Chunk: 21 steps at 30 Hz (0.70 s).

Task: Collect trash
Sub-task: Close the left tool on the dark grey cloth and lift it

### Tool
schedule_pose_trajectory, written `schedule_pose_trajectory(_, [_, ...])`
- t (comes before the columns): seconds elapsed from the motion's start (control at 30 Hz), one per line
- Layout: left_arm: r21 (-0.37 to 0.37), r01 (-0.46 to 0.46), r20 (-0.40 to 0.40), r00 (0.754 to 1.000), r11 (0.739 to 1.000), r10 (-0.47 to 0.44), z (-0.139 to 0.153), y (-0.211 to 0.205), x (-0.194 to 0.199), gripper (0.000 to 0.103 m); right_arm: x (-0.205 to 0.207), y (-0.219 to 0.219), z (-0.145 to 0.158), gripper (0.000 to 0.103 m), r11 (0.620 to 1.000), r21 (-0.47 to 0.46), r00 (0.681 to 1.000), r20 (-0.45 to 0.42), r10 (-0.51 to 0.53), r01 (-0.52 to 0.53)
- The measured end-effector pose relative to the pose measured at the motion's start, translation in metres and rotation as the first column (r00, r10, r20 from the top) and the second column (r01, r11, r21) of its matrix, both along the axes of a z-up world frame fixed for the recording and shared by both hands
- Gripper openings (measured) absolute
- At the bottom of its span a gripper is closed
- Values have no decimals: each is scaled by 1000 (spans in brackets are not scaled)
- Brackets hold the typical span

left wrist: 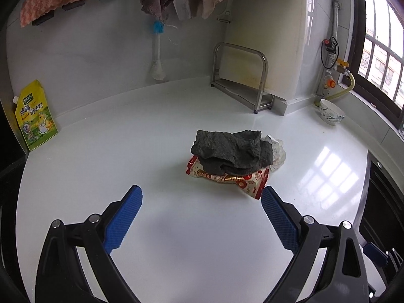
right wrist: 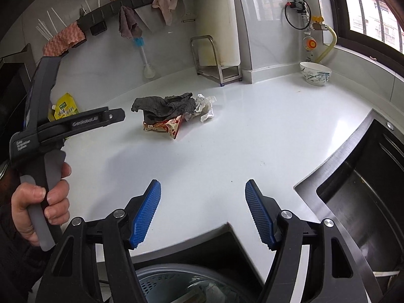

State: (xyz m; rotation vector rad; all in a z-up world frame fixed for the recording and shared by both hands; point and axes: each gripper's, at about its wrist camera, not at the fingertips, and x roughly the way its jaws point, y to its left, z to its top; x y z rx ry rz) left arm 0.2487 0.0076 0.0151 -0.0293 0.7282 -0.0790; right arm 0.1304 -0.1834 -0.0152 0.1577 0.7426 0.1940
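A dark grey rag (left wrist: 231, 151) lies on top of a red-and-white snack wrapper (left wrist: 234, 180), with crumpled white paper (left wrist: 276, 151) beside it on the right, mid-counter. My left gripper (left wrist: 202, 194) is open and empty, just short of the wrapper. In the right wrist view the same pile shows farther off: the rag (right wrist: 164, 107), the wrapper (right wrist: 168, 127), the paper (right wrist: 205, 107). My right gripper (right wrist: 203, 189) is open and empty near the counter's front edge. The left gripper's body (right wrist: 50, 126) is held in a hand at the left.
White counter (left wrist: 126, 151). A yellow seasoning pouch (left wrist: 35, 118) stands at the left wall. A steel rack (left wrist: 242, 80) and a bowl (left wrist: 330, 112) stand at the back right. A sink (right wrist: 366, 192) is on the right. A bin with a strainer (right wrist: 181, 285) is below the counter edge.
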Motion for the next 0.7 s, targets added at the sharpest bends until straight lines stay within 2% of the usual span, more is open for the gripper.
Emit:
schedule_pose_trajectory(0.3, [51, -9, -5, 1000, 999, 9, -21, -16, 61, 94, 29, -6, -16, 67, 1000, 5, 999, -34, -1, 2])
schedule_pose_trajectory(0.5, [43, -24, -10, 1000, 999, 24, -31, -22, 84, 91, 40, -11, -28, 67, 1000, 14, 998, -55, -11, 12])
schedule_pose_trajectory(0.57, [46, -21, -5, 1000, 999, 22, -32, -23, 85, 77, 44, -12, -32, 67, 1000, 18, 998, -63, -14, 15])
schedule_pose_trajectory(0.63, [48, -9, -2, 1000, 999, 9, -32, -24, 83, 56, 46, -14, -35, 67, 1000, 22, 997, -70, -16, 18])
schedule_pose_trajectory(0.67, [49, -9, 10, 1000, 999, 9, -31, -24, 80, 51, 47, -14, -36, 67, 1000, 24, 997, -71, -17, 19])
schedule_pose_trajectory(0.7, [46, -5, 25, 1000, 999, 4, -29, -24, 77, 40, 48, -15, -36, 67, 999, 26, 997, -72, -19, 21])
